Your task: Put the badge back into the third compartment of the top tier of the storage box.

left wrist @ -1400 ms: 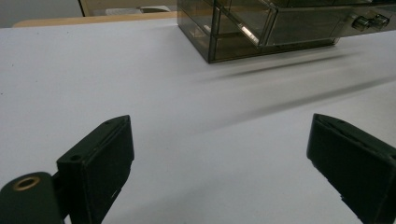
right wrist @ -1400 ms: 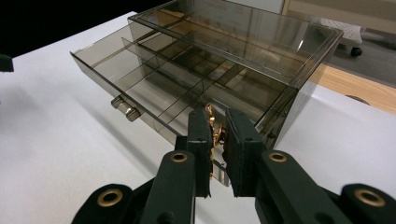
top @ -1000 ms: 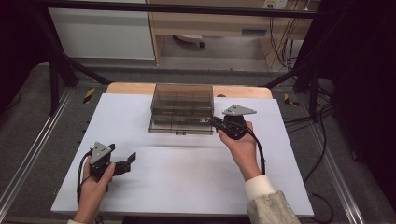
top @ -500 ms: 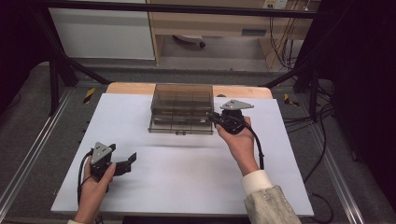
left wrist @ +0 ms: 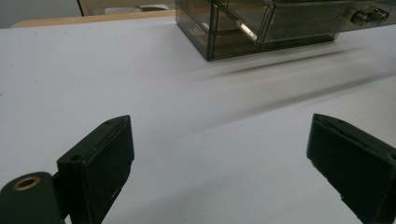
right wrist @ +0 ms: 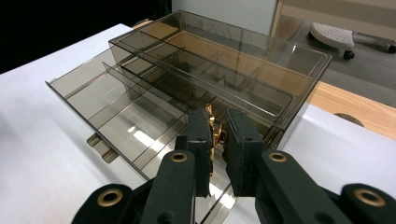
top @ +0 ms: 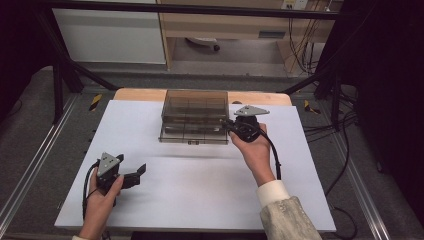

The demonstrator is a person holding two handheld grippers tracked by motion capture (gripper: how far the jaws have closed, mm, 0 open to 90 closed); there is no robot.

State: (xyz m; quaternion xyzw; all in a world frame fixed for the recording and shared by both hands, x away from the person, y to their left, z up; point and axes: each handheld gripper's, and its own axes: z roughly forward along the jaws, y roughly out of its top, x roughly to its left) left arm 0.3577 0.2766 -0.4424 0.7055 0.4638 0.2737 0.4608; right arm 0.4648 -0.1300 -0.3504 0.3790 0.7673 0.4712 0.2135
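Note:
A smoky clear drawer box [top: 195, 112] stands at the back middle of the white table; its corner also reaches into the left gripper view [left wrist: 243, 28]. Two divided drawers stick out toward me, the lower drawer [right wrist: 116, 112] farther than the upper. My right gripper [top: 229, 125] sits at the box's right front corner. In the right gripper view, the right gripper [right wrist: 217, 119] is shut on a small gold-coloured thing [right wrist: 211, 126] above the lower drawer's right end. My left gripper [top: 134, 174] rests near the table's front left, and in its own view the left gripper [left wrist: 219, 140] is open with nothing between its fingers.
The white table top [top: 200, 200] stretches between both hands. A wooden edge [top: 135, 94] shows behind it. Black frame posts [top: 57, 85] stand at the far left, with cables [top: 330, 125] at the right. A chair base [right wrist: 334, 35] lies on the floor beyond the box.
My right hand has edged slightly farther toward the box. The left hand has stayed where it was.

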